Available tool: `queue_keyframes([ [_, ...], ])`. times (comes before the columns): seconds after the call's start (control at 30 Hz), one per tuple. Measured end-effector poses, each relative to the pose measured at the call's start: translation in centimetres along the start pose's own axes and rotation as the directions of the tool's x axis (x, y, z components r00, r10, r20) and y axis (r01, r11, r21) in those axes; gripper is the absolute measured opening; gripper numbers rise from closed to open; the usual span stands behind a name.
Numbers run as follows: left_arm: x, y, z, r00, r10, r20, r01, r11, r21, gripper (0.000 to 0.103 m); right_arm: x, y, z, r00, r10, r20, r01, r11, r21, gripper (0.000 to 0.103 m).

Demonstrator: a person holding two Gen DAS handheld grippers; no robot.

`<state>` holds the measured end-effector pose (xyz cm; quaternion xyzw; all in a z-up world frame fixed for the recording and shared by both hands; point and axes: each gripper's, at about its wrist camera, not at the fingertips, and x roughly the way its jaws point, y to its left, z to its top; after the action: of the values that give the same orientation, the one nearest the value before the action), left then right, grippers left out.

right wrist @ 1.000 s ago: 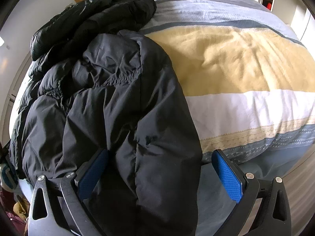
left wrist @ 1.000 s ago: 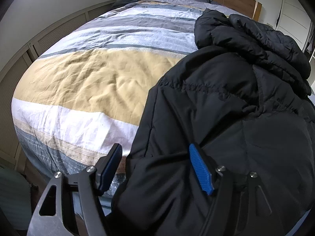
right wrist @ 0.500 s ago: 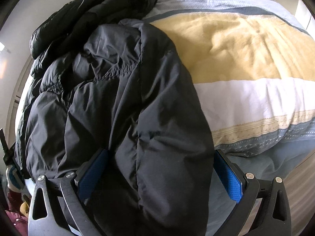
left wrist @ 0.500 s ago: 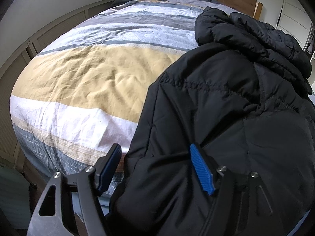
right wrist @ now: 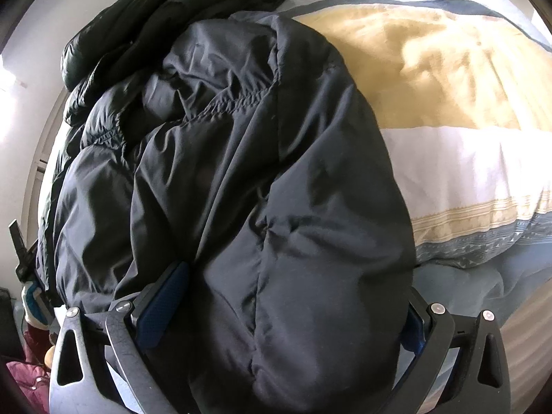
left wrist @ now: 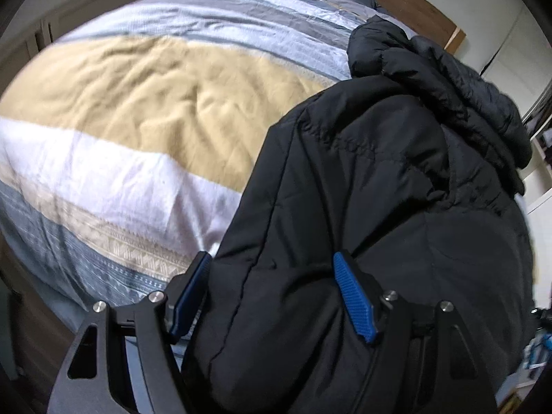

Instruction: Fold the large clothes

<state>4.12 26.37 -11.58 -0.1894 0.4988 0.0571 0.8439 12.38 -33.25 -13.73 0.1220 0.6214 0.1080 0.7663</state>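
My left tool sits with its blue pads spread wide, the hem of the black padded jacket bulging between them but not pinched. That jacket lies heaped along the side edge of the bed, draping over its foot edge toward me, with a second dark quilted jacket piled beyond it. My right tool is likewise gaping, jacket fabric filling the gap between its fingers, unclamped.

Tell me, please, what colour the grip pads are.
Blue pads, clearest in the left wrist view.
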Motion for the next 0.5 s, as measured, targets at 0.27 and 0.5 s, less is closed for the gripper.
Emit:
queue_keyframes([
  [0.27, -0.6, 2.0, -1.0, 0.988, -0.15, -0.021, 0.149, 0.987, -0.054, 0.071, 0.2, 0.1, -0.7, 0.999, 0.033, -0.01, -0.033, 0.999, -0.006, 0.101],
  [0.5, -1.8, 4.5, -1.9, 0.974, -0.225, 0.006, 0.224, 0.967, -0.12, 0.071, 0.1, 0.1, -1.2, 0.999, 0.048, -0.007, -0.048, 0.999, -0.01, 0.101],
])
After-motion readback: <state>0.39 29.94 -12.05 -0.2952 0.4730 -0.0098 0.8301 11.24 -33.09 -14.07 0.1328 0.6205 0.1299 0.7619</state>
